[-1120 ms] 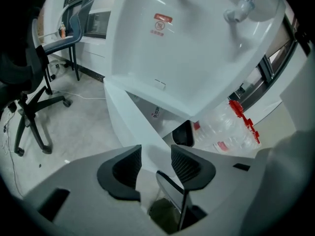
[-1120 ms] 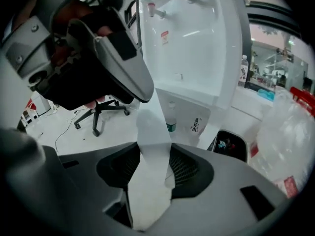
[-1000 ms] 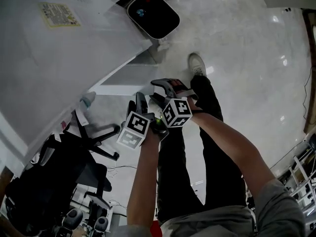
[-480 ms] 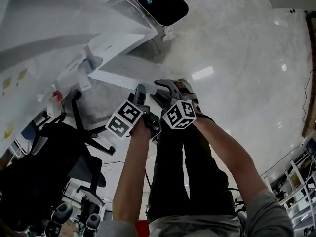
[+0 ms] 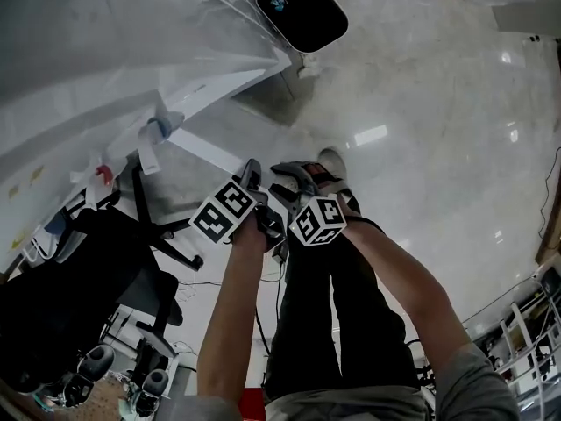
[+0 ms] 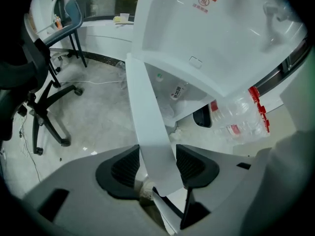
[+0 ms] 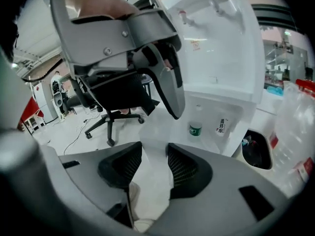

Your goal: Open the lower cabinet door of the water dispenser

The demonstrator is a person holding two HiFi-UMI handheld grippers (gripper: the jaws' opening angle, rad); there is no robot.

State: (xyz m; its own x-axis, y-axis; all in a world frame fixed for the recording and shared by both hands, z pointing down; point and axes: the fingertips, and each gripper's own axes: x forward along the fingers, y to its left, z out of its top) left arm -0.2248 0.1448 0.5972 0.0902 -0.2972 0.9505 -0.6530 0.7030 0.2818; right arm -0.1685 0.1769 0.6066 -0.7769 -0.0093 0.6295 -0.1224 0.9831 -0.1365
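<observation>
The white water dispenser (image 5: 105, 68) fills the upper left of the head view. Its lower cabinet door (image 5: 206, 152) stands swung out, a narrow white slab. In the left gripper view the door's free edge (image 6: 145, 112) runs down between the wide-set jaws of my left gripper (image 6: 156, 163), with no clear press on it. My right gripper (image 5: 289, 175) sits right beside my left gripper (image 5: 252, 172). Its jaws are closing, and the door panel (image 7: 150, 141) lies between the jaws of my right gripper (image 7: 150, 166). Inside the open cabinet stand a green-labelled bottle (image 7: 195, 127) and a white one (image 7: 221, 126).
A black office chair (image 5: 105, 279) stands left of the door on its wheeled base (image 6: 44, 107). A dark bin with a white rim (image 5: 301, 9) sits by the dispenser. Clear plastic bottles with red caps (image 6: 241, 117) lie on the right. The person's legs and a shoe (image 5: 331, 160) are below the grippers.
The door has swung further out from the cabinet. Both grippers have shifted with its free edge, staying close together, and the head camera now looks more along the door.
</observation>
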